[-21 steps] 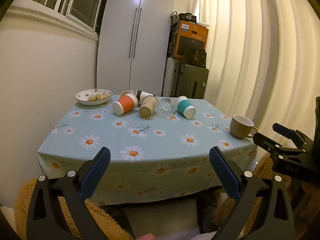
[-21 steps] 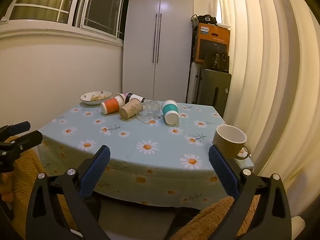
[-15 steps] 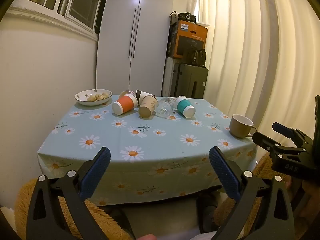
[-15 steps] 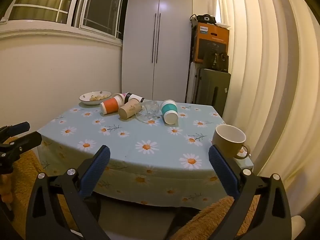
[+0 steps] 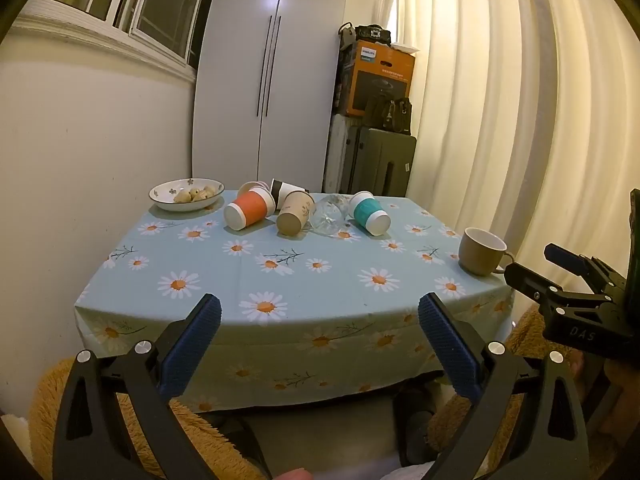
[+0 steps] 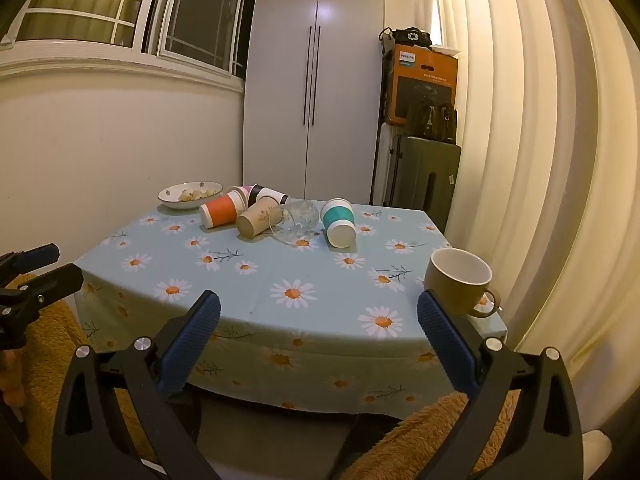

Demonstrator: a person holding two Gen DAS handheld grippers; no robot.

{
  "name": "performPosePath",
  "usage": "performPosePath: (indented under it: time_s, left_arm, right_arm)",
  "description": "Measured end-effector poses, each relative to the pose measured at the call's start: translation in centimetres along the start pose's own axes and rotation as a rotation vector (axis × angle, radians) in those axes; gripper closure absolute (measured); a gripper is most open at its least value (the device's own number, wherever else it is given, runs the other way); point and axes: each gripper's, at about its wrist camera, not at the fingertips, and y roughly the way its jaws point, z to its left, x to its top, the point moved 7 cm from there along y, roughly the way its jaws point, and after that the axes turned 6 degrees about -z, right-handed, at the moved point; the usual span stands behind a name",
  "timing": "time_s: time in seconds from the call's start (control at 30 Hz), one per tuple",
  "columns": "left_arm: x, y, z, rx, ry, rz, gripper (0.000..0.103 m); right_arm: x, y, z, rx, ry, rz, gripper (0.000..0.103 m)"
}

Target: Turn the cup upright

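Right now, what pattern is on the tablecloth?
White daisies on pale blue tablecloth, clearest in the right wrist view.

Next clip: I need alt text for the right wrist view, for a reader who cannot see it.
Several paper cups, among them an orange cup, a beige cup and a teal cup, plus a clear glass, lie tipped over at the far side of a daisy-print tablecloth. A tan mug stands upright near the right corner. The right gripper is short of the table, jaws wide and empty.

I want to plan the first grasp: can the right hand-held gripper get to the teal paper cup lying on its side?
Probably yes. The right hand-held gripper is open, and bare tablecloth lies before the teal paper cup; only the clear glass lies close.
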Motion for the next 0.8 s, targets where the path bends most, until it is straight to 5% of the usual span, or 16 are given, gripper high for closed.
performPosePath:
  time_s: [0.8]
  left_arm:
    - [0.09, -0.02, -0.20, -0.001, 0.000, 0.000, 0.007]
  right_arm:
    - [-0.43, 0.27, -0.16, -0.001, -0.004, 0.008, 0.005]
